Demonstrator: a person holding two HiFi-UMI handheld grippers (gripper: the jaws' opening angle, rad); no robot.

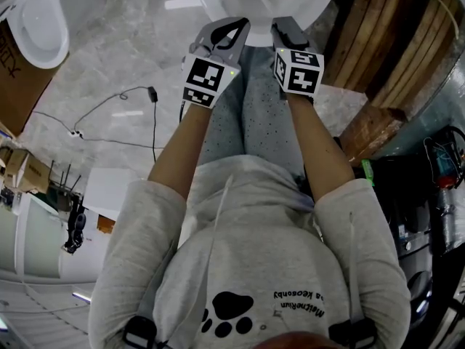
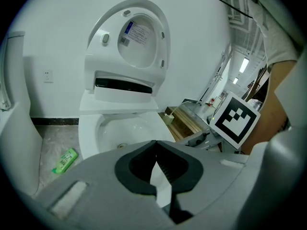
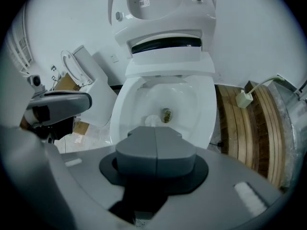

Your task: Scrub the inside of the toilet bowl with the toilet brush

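Note:
The white toilet bowl (image 3: 199, 107) stands open in front of me, its lid and seat (image 3: 163, 4) raised against the wall. A brownish spot (image 3: 166, 114) sits at the drain, with a small round white thing (image 3: 152, 120) beside it; I cannot tell what that is. No toilet brush shows clearly in any view. My right gripper (image 3: 154, 128) hangs above the bowl's near rim, jaws pressed flat together and empty. My left gripper (image 2: 154, 143) hovers beside it, tips touching, with only white showing through the slit behind them. In the head view both grippers (image 1: 234, 26) (image 1: 285, 27) sit side by side at the bowl's (image 1: 218, 6) edge.
A green bottle (image 2: 64, 160) lies on the marble floor left of the toilet. Another white toilet (image 1: 36, 20) and a cardboard box stand further left. Wooden boards (image 3: 249, 128) and a white plug (image 3: 243, 99) lie to the right. A black cable (image 1: 116, 100) runs across the floor.

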